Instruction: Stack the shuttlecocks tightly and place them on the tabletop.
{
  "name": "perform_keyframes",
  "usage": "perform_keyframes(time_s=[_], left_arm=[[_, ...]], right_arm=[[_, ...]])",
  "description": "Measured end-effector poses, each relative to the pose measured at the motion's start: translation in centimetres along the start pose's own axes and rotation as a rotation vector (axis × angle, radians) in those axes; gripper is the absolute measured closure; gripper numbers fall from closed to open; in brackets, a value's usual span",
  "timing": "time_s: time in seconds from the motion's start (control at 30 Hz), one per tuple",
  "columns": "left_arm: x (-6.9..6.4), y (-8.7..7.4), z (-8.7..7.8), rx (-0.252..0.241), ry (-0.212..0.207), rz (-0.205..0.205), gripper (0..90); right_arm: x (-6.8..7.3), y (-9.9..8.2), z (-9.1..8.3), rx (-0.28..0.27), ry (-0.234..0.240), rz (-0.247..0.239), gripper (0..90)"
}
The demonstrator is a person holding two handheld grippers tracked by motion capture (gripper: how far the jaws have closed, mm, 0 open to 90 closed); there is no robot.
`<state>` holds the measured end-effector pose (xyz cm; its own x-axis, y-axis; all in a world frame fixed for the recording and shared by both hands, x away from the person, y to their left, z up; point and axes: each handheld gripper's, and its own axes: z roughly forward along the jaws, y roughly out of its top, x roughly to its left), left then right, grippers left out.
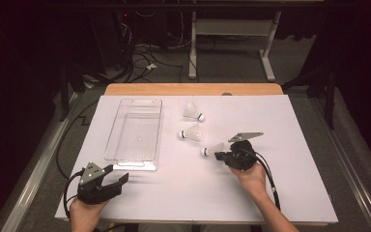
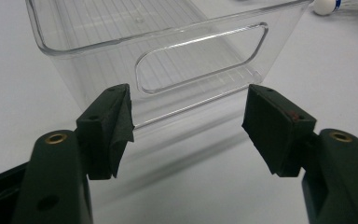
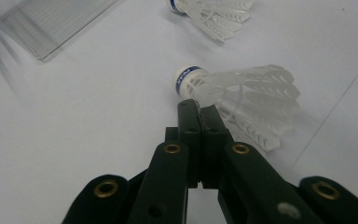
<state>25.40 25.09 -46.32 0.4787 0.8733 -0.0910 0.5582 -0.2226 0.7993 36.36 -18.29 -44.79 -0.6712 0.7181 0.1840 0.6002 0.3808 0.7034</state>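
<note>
The right gripper point(image 1: 222, 155) is lying low over the white table cover point(image 1: 290, 193), its jaws pressed together on the feather skirt of the nearest shuttlecock point(image 1: 213, 149). In the right gripper view the two black jaws are meeting with almost no gap, and the tips are sitting against the skirt point(image 3: 242, 98) just behind the white cork with its blue band; how much of the feathers is actually pinched between the pads is hard to judge, since the jaws are covering that spot. The cork is pointing away from the hand, toward the clear plastic bin point(image 1: 134, 129), and the shuttlecock is lying on its side on the cover.

Two more shuttlecocks are lying farther from the person: the middle shuttlecock point(image 1: 190, 132) just beyond the held one, and the far shuttlecock point(image 1: 193, 111) near the back edge of the cover. Both are well apart from either gripper.

The left gripper point(image 1: 107, 181) is resting at the near left corner, its jaws spread wide with nothing between them. In the left gripper view it is facing the bin's short end wall with the cut-out handle point(image 2: 200, 58), close to it but not touching.
</note>
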Motion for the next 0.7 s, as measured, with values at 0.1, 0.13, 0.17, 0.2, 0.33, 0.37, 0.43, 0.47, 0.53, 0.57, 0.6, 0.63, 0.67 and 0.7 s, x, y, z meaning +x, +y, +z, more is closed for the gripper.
perform_keyframes(time_s=[0.1,0.13,0.17,0.2,0.33,0.37,0.43,0.47,0.53,0.57,0.6,0.63,0.67,0.7], left_arm=[[0.0,0.0,0.0,0.001,0.0,0.001,33.7],[0.1,0.0,0.0,0.001,0.001,0.0,33.7],[0.1,0.0,0.0,0.001,0.001,0.0,33.7],[0.1,0.0,0.0,0.001,0.0,0.0,33.7],[0.0,0.0,0.0,0.002,0.0,0.0,33.8],[0.0,0.0,0.0,0.0,0.0,-0.002,33.8],[0.0,0.0,0.0,0.003,-0.001,-0.001,33.7],[0.0,0.0,0.0,0.003,-0.001,-0.002,33.7],[0.0,0.0,0.0,0.004,-0.002,-0.002,33.7],[0.0,0.0,0.0,0.003,-0.002,-0.001,33.7],[0.0,0.0,0.0,0.005,-0.002,0.0,33.8],[0.0,-0.1,0.0,0.002,-0.002,-0.001,33.7],[0.0,-0.1,0.0,0.0,-0.002,-0.002,33.7],[0.0,-0.1,0.0,0.0,-0.002,-0.003,33.8]], right_arm=[[0.0,0.1,-0.2,-0.002,0.002,0.007,90.0],[-0.1,0.1,-0.3,-0.004,0.003,0.007,90.0],[-0.1,0.2,-0.4,-0.005,0.003,0.012,90.0],[-0.1,0.2,-0.6,-0.007,0.002,0.011,90.0],[-0.2,0.6,-1.2,-0.018,0.001,0.007,90.0],[-0.2,0.7,-1.3,-0.022,0.001,0.006,90.0],[-0.3,0.7,-1.5,-0.027,-0.003,0.002,90.0],[-0.5,0.8,-1.6,-0.029,-0.004,0.0,90.0],[-0.7,0.8,-1.7,-0.03,-0.004,0.008,90.0],[-0.8,0.8,-1.8,-0.032,-0.004,0.013,90.0],[-0.9,0.9,-1.8,-0.033,-0.003,0.014,90.0],[-0.9,0.9,-1.8,-0.033,-0.003,0.016,90.0],[-1.0,1.0,-1.9,-0.035,-0.005,0.018,90.0],[-1.0,1.1,-1.9,-0.038,-0.003,0.022,90.0]])
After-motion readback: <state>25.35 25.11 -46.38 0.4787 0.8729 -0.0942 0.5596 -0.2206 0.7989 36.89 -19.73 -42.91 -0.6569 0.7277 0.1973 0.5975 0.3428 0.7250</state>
